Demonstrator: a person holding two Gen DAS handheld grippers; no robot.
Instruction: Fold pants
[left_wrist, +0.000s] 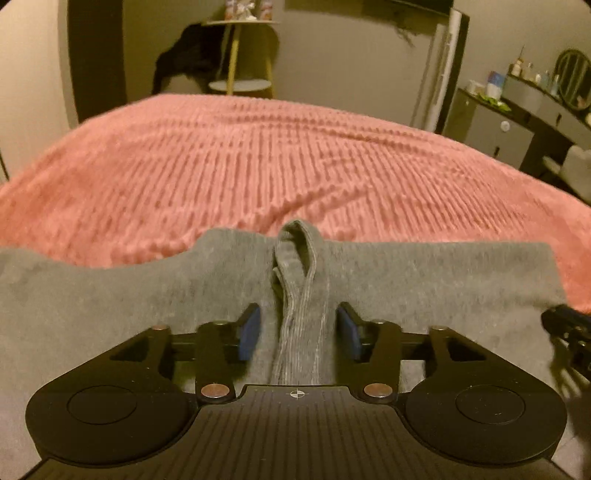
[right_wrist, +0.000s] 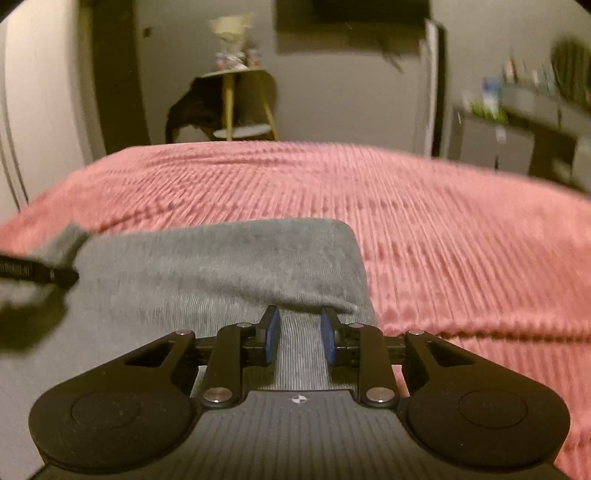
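Grey pants (left_wrist: 110, 295) lie folded on a pink ribbed bedspread (left_wrist: 258, 158). My left gripper (left_wrist: 298, 310) is open above them. A ribbed band of the pants (left_wrist: 295, 266) runs up between its blue pads without touching either. The right gripper's tip (left_wrist: 569, 328) shows at the right edge. In the right wrist view, the right gripper (right_wrist: 300, 312) sits at the right edge of the pants (right_wrist: 221, 266). Its pads stand close on a ribbed strip that fills the gap, and a grey fold hangs over the fingertips. The left gripper (right_wrist: 37, 273) pokes in from the left.
The bedspread (right_wrist: 443, 240) stretches far ahead and to the right of the pants. Beyond the bed stand a small round side table (left_wrist: 240, 51) with a dark garment draped on it, a tall white unit (left_wrist: 439, 74) and a dresser (left_wrist: 517, 122) at the right.
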